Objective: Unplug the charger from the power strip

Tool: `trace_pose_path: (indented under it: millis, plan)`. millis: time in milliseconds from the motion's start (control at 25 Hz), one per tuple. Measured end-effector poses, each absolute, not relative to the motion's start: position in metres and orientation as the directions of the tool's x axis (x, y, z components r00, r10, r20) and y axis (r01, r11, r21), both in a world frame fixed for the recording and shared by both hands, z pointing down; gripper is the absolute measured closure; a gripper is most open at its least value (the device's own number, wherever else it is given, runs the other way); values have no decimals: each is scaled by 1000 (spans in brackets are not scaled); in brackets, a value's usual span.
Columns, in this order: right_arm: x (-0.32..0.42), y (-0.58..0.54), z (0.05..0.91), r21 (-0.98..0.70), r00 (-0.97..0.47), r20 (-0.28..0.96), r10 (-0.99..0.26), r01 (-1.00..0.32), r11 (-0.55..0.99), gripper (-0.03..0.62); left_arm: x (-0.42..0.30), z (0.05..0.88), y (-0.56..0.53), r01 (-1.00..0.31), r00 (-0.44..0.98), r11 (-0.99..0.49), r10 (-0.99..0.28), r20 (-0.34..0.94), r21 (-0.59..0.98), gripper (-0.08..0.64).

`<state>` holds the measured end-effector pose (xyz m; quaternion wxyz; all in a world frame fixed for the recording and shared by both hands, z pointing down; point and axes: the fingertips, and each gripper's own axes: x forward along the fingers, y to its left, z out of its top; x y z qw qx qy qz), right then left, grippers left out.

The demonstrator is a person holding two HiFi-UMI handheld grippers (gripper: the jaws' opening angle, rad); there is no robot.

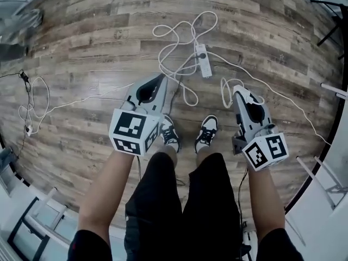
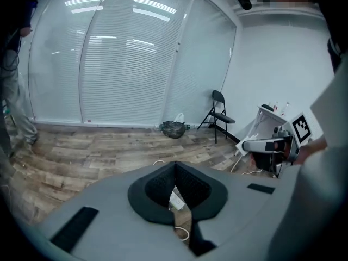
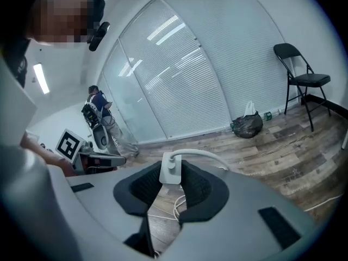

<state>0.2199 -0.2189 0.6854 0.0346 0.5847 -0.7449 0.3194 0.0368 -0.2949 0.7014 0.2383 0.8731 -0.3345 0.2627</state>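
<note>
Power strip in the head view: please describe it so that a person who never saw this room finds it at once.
Look at the wooden floor ahead of the person's shoes, where white cables lie in loops. Among those loops lies the power strip: the only short, straight, rigid white bar, while everything around it is thin curling cord.

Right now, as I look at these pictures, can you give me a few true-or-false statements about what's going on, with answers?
1. The right gripper grips a white charger. True.
2. The charger sits plugged into the power strip. False: it is up between the right gripper's jaws, and the power strip lies apart on the floor.
3. The left gripper holds the power strip. False: its jaws are together on nothing.
4. A black folding chair stands by the wall. True.
</note>
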Motion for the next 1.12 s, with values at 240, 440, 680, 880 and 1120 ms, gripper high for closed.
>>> trace_pose_path:
  millis: [240, 440, 680, 880, 1120]
  plan:
    - [197, -195, 551, -470, -336, 410, -848, -875, 120, 483, 6, 551, -270, -707, 635, -693, -530, 561, 145, 541]
    - [178, -170, 451, -463, -312, 412, -856, -881, 98, 483, -42, 443, -246, -739, 641, -635, -559, 526, 225, 541]
    - [163, -167, 322, -553, -218, 326, -920, -833, 2, 483, -92, 340, -225, -792, 598, -574, -663, 451, 206, 541]
    - [142, -151, 259, -504, -238, 283, -929, -861, 67, 483, -99, 283, -194, -754, 646, -619, -640, 415, 220, 541]
    - [147, -125, 219, -405, -278, 293, -915, -903, 145, 483, -86, 240, -173, -759, 647, -615, -675, 354, 215, 541]
